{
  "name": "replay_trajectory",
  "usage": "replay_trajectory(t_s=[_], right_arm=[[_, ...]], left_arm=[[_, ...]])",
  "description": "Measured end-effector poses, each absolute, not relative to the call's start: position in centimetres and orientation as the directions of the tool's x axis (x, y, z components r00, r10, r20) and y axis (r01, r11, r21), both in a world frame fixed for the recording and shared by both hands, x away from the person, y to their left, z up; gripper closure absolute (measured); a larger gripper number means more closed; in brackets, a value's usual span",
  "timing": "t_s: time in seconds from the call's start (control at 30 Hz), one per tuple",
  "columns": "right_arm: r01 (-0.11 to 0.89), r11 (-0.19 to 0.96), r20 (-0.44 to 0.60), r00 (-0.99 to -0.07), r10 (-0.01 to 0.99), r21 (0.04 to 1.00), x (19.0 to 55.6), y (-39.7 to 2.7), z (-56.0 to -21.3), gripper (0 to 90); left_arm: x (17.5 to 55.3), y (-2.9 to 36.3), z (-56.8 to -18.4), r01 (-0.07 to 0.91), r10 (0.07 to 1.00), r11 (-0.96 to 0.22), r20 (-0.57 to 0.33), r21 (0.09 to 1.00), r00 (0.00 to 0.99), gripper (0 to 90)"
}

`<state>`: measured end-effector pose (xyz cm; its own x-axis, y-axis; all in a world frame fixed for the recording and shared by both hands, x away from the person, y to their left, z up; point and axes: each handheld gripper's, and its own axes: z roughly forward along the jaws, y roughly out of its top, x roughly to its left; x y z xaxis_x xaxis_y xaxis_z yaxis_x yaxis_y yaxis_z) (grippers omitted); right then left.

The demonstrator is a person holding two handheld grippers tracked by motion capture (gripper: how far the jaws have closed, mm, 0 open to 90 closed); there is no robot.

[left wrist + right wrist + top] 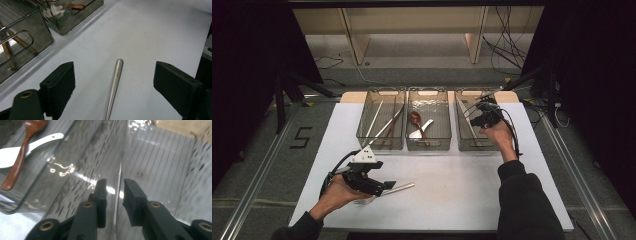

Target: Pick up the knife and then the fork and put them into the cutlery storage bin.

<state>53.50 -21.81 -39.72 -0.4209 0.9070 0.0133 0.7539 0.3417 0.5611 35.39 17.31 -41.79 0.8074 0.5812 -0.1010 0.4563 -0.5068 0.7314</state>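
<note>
White tabletop: our left gripper (113, 87) spreads wide around a steel fork handle (114, 85) to grab it; our right gripper (115, 195), beyond, slightly parted, releases a thin utensil (118, 192) into the right-hand clear bin (160, 160).

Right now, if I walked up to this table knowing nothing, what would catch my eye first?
Probably the three clear bins lined up at the far edge of the white table, holding chopsticks on the left and a brown spoon in the middle. Next, the two black hand-held tools: the left tool wide open over a metal handle near the front, the right tool reaching into the right-hand bin.
</note>
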Motion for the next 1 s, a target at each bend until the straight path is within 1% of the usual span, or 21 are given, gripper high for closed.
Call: replay_trajectory(t_s=[0.07,0.27,0.43,0.53,0.77,0.83,1.0], right_arm=[[0.744,0.35,0.012,-0.434,0.901,0.569,53.3,-21.7,-39.3,70.1],[0.722,0.374,0.018,-0.472,0.882,0.583,52.3,-21.5,-38.7,58.9],[0.698,0.38,0.02,-0.492,0.87,0.607,51.2,-21.3,-37.8,47.6],[0.674,0.387,0.025,-0.516,0.856,0.629,50.2,-21.2,-37.2,43.0],[0.624,0.414,0.03,-0.575,0.818,0.663,47.1,-20.8,-36.9,38.7],[0.618,0.408,0.049,-0.587,0.808,0.672,46.4,-20.9,-37.0,37.4],[0.614,0.398,0.07,-0.596,0.8,0.682,44.7,-21.1,-37.6,36.3]], left_arm=[[35.4,17.3,-41.8,0.457,0.581,-0.509,-0.101,0.729,0.808,17.1],[35.5,17.3,-41.9,0.464,0.583,-0.516,-0.102,0.72,0.806,17.1],[35.6,17.4,-42.0,0.469,0.586,-0.52,-0.102,0.714,0.804,17.0],[35.7,17.4,-42.1,0.473,0.586,-0.528,-0.101,0.705,0.804,17.0],[35.8,17.3,-42.4,0.479,0.589,-0.551,-0.088,0.683,0.803,17.1],[35.8,17.3,-42.4,0.483,0.588,-0.555,-0.09,0.677,0.804,17.0],[35.9,17.3,-42.5,0.487,0.59,-0.576,-0.08,0.657,0.804,17.1]])
